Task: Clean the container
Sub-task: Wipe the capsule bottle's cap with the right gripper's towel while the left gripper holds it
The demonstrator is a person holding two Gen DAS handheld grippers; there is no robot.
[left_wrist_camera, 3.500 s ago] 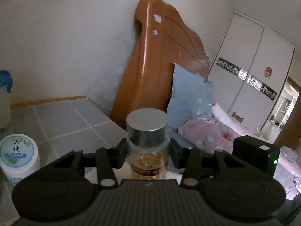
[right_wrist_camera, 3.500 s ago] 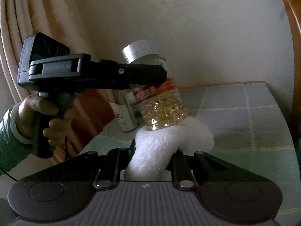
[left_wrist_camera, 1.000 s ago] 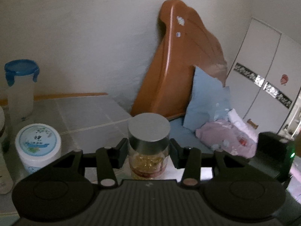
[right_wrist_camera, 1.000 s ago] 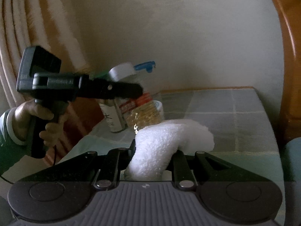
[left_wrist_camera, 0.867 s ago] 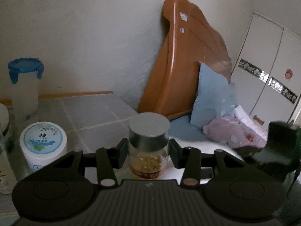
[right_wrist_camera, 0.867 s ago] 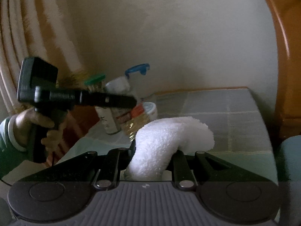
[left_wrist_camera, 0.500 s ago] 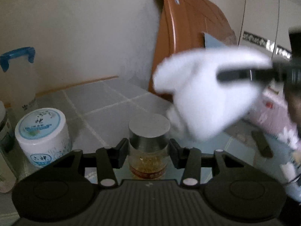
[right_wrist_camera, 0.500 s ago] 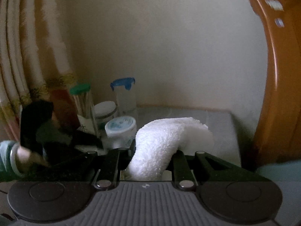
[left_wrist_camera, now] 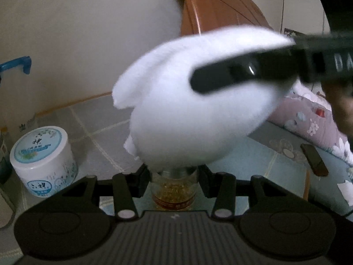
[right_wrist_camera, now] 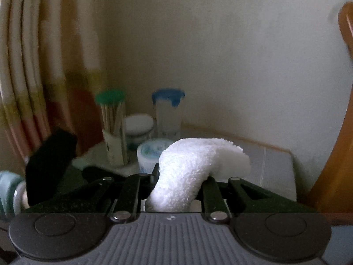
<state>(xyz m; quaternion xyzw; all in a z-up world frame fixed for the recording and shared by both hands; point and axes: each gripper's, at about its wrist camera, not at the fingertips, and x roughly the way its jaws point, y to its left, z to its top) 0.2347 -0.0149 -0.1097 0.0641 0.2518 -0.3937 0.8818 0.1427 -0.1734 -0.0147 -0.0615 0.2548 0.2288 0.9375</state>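
Observation:
My left gripper point(left_wrist_camera: 174, 176) is shut on a clear bottle of golden capsules point(left_wrist_camera: 173, 190), held upright just over the table. A white fluffy cloth point(left_wrist_camera: 187, 114) covers the bottle's top and hides its silver lid. One black finger point(left_wrist_camera: 231, 77) of my right gripper lies across the cloth, blurred. In the right wrist view my right gripper point(right_wrist_camera: 181, 176) is shut on the same cloth point(right_wrist_camera: 194, 165), which bulges forward past the fingers. The bottle is hidden there. The left gripper's black body point(right_wrist_camera: 50, 165) shows at the left edge, with a sleeve behind it.
A white round jar with a blue label point(left_wrist_camera: 42, 161) stands left of the bottle on the tiled tabletop point(left_wrist_camera: 99, 119). In the corner stand a blue-lidded clear container point(right_wrist_camera: 168, 114), a green-lidded stick holder point(right_wrist_camera: 112, 128) and another jar point(right_wrist_camera: 139, 125). Curtain point(right_wrist_camera: 33, 88) left, wooden headboard point(left_wrist_camera: 220, 15) right.
The cloth in my right gripper swung in from the right and now sits over the bottle's lid. My left gripper sank with the bottle toward the table. The right view turned toward the corner jars.

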